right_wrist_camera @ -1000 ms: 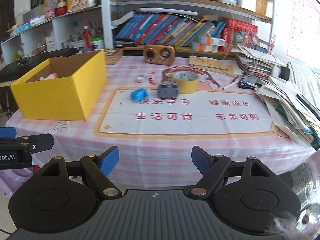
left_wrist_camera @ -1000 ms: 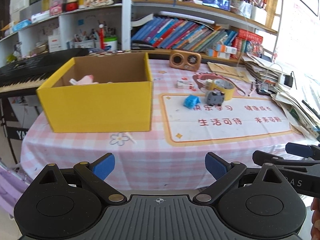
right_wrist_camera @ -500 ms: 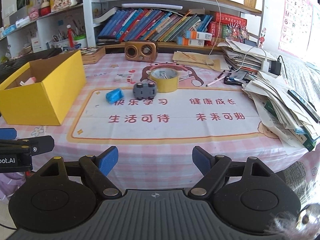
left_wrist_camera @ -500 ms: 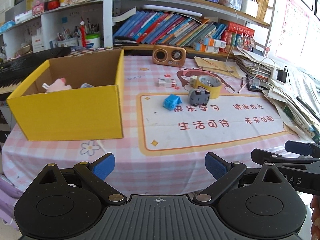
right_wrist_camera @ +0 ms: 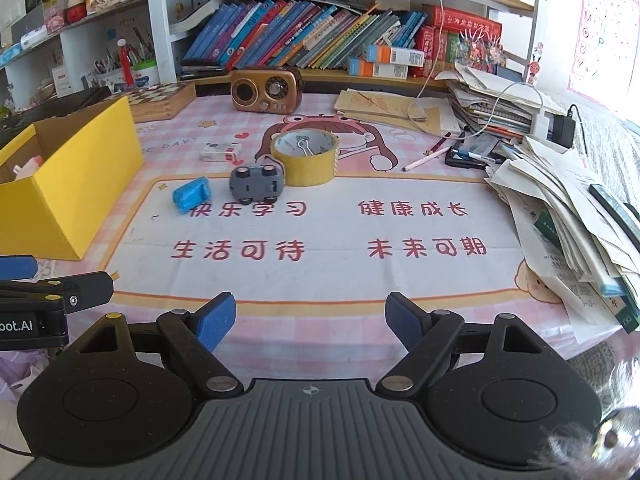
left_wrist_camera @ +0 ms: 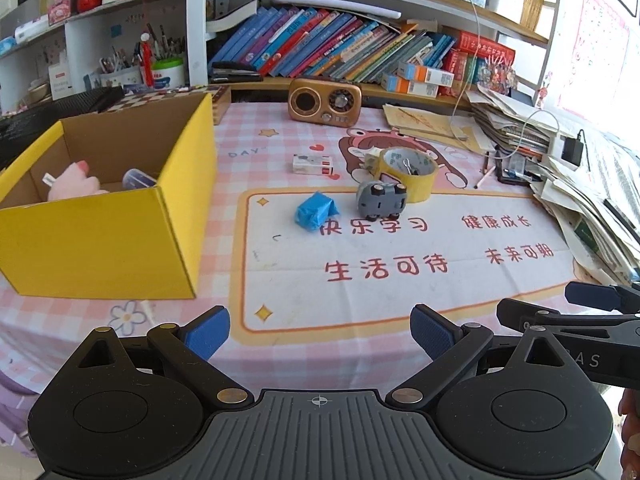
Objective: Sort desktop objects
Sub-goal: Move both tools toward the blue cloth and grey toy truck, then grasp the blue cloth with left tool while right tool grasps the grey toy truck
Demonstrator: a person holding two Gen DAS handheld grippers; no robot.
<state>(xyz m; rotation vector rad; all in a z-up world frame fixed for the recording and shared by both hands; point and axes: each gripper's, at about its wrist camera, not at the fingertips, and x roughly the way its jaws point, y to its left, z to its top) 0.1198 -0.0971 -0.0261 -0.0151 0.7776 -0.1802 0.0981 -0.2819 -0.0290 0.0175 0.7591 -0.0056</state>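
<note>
Grippers, left and right, both spread wide and empty, had advanced over the table edge toward the toy car. Beside it lay the blue wad and tape roll; left stood the yellow box, contents half hidden.

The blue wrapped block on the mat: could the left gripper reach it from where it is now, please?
Probably yes. The left gripper is open and empty, and only bare mat lies between its fingers and the blue wrapped block. The yellow box sits off to the left, clear of that path.
</note>
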